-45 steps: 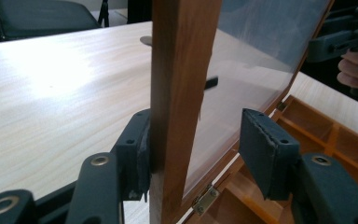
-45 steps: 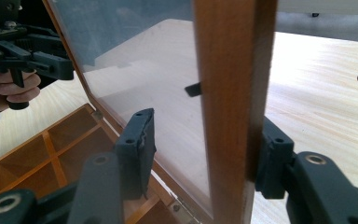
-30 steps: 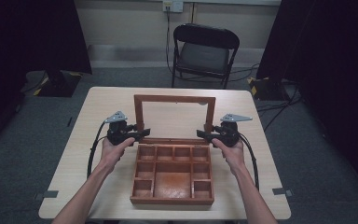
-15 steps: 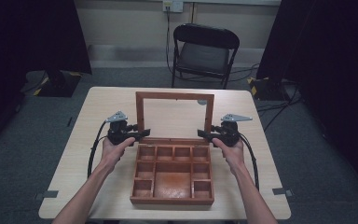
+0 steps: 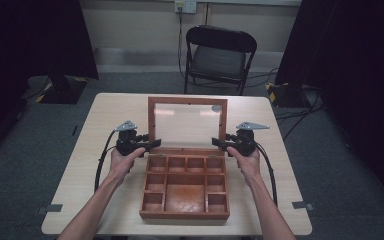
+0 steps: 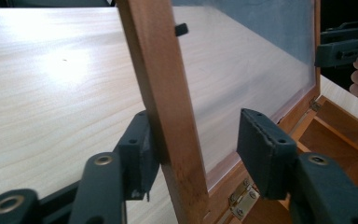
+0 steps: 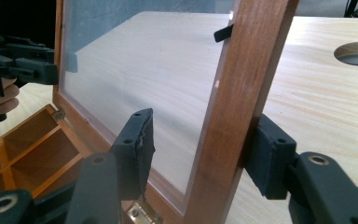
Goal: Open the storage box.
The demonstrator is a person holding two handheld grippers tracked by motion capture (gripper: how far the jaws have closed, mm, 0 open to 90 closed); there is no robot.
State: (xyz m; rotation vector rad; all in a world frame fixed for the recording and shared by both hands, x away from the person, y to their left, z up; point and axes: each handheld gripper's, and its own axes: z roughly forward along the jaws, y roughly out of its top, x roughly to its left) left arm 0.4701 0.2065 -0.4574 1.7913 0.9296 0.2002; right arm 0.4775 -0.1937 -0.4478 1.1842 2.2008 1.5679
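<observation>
High view: a wooden box is sitting on the table near the person's edge, its glazed lid standing raised at the far side. The left gripper is meeting the lid's left frame bar low down, and the right gripper is meeting the right bar at the same height. A hand is gripping each tool. A chair is standing beyond the table.

Left gripper view: the left gripper is straddling the lid frame with its jaws spread. The outer pad is touching the bar's outer face; the inner pad is standing well clear of the pane. The lid is leaning slightly rather than standing plumb. A brass hinge is showing beneath the jaws, with the box compartments at the right.

Right gripper view: the right gripper is straddling the opposite bar of the lid, jaws likewise spread. The outer pad is touching the wood; the inner pad is hanging apart from the pane. The box compartments are lying at lower left, and a round hole is opening in the table.
</observation>
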